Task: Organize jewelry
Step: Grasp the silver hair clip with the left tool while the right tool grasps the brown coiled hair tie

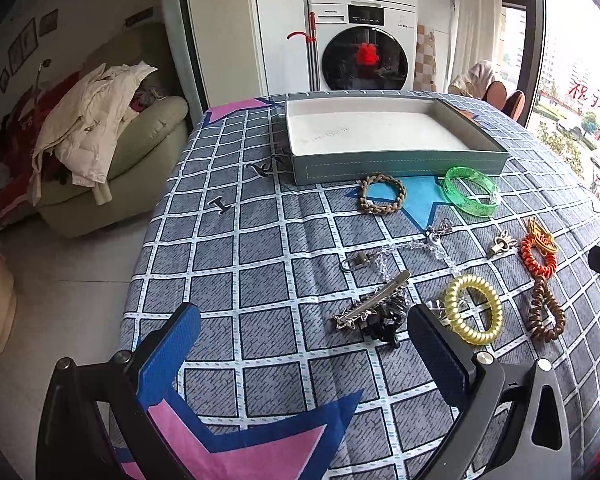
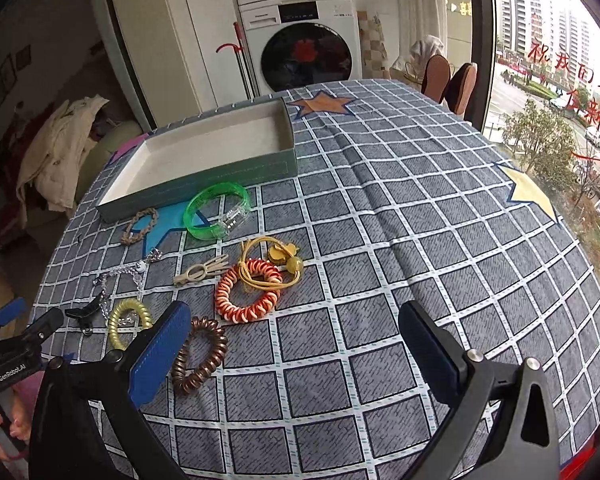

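An empty grey-green box [image 1: 396,162] [image 2: 204,186] with a white inside stands at the far side of the checked cloth. In front of it lie a braided tan bracelet [image 1: 382,194] [image 2: 139,226], a green bangle [image 1: 470,191] [image 2: 216,210], a clear bead chain [image 1: 404,250], a silver spiked hair clip [image 1: 370,308], a yellow coil tie [image 1: 474,310] [image 2: 128,322], an orange coil tie [image 1: 536,258] [image 2: 246,290] and a brown coil tie [image 1: 544,312] [image 2: 198,356]. My left gripper [image 1: 304,340] is open above the cloth, near the clip. My right gripper [image 2: 296,340] is open, beside the brown tie.
A yellow cord hair tie [image 2: 276,266] and a cream clip [image 2: 200,272] lie by the orange tie. The table edge [image 1: 152,240] drops to the floor at left, with a sofa [image 1: 112,160] beyond. A washing machine [image 1: 364,48] stands behind the table.
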Demonstrator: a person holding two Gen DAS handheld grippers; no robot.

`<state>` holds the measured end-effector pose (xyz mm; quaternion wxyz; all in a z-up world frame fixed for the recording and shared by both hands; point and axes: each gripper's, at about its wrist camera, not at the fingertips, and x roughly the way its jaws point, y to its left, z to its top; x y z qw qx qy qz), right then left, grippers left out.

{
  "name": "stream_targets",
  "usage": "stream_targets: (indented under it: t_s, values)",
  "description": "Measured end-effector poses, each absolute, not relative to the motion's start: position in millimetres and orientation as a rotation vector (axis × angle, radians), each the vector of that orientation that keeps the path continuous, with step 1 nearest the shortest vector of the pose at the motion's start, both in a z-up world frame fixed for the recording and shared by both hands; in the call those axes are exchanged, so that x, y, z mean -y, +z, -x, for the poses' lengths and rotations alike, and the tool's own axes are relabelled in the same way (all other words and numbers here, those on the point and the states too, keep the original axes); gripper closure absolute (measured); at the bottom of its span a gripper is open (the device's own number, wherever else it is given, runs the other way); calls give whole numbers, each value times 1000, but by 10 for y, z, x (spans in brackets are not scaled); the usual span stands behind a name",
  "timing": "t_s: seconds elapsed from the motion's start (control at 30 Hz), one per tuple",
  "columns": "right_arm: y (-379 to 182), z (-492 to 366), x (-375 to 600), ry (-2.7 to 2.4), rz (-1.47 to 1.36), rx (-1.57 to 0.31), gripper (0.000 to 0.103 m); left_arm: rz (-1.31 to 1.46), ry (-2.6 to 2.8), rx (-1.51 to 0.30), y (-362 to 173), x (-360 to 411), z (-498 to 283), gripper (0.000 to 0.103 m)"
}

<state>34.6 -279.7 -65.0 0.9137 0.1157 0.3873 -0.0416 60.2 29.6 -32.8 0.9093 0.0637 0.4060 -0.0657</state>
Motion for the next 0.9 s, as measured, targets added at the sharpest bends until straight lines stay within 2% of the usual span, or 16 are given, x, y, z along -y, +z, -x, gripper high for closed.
stream_targets:
  t_s: [0.17,0.33,0.43,0.6,0.73,0.8,0.9]
  values:
    - [-747,-357,2790,-74,-271,-840,1,-117,-140,-870,-413,-440,-661,0]
    - [-783,-312,2608,-20,-267,-862,6,-126,-149,-891,-514,-530,-723,0]
    - [-824,-333,2479,-7,-240,-880,16,-119,-178,-915,-578,-515,-790,0]
    - [-942,-393,2339,10,-219,-928,42,-146,-216,-929,-630,-348,-845,0]
    - [-982,-399,2253,-9,-169,-933,48,-171,-263,-931,-629,-179,-873,0]
    - [-982,-414,2241,-10,-159,-935,50,-176,-277,-921,-619,-123,-877,6]
    - [-983,-432,2210,-13,-132,-939,51,-159,-322,-925,-597,-69,-886,22]
